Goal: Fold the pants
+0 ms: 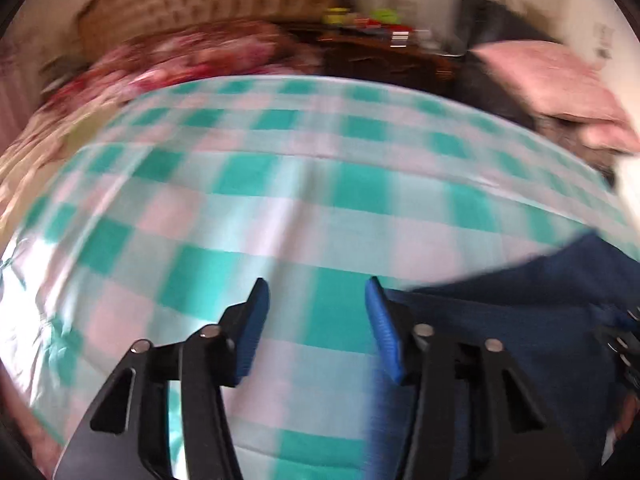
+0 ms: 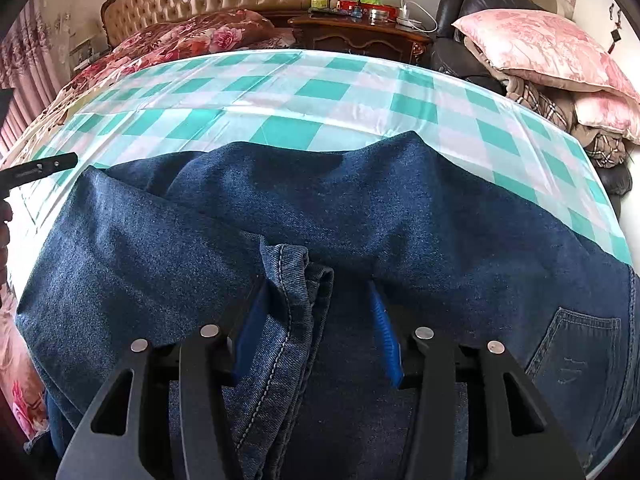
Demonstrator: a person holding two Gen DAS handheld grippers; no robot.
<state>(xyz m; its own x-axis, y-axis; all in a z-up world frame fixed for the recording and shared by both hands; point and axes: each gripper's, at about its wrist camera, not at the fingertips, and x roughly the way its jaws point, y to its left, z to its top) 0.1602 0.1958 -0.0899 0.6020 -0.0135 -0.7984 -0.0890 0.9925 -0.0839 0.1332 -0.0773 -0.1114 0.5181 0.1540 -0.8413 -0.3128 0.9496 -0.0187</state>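
A: Where are the jeans (image 2: 320, 216)?
B: On the checked sheet (image 2: 280, 92), hem between the right claw (image 2: 320, 312) pads, not pinched. Left claw (image 1: 316, 320) apart, empty, jeans at three o'clock.

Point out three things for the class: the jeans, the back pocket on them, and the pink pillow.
jeans (image 2: 360, 208): right wrist view, on the broad dark denim panel.
back pocket (image 2: 576, 348): right wrist view, on the pocket's stitched face.
pink pillow (image 2: 536, 46): right wrist view, on its patterned top side.
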